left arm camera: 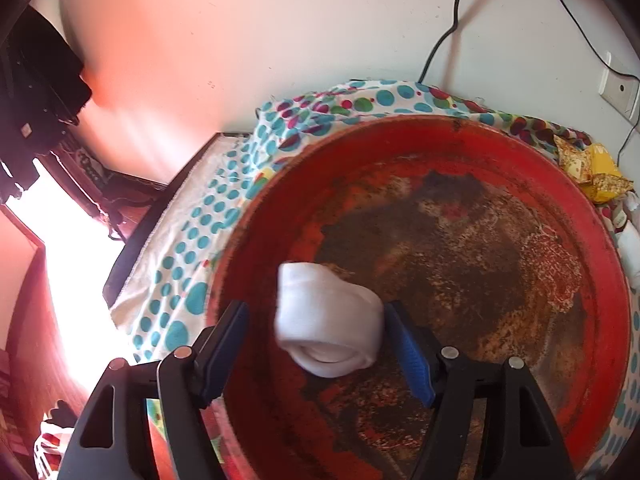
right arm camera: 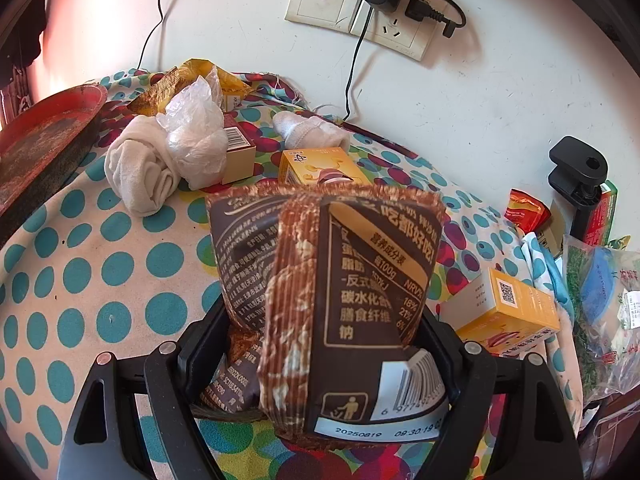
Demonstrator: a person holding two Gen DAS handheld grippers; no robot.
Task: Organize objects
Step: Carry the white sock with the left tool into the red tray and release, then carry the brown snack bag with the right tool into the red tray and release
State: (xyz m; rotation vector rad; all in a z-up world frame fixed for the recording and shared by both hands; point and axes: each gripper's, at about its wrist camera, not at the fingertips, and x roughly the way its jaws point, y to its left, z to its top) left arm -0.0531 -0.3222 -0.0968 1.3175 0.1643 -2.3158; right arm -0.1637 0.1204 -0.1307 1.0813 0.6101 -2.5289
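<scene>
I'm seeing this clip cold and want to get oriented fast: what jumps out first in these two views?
A worn red round tray fills the left wrist view, with a rolled white sock between the open left hand-held gripper over it. In the right view, a brown snack packet sits clamped in the right hand-held gripper, above the polka-dot cloth.

The left claw points steeply down over the red tray with its jaws spread wide, clear of the white sock roll between them on one side, while the right claw, also tilted down, is clamped on a brown snack packet.
</scene>
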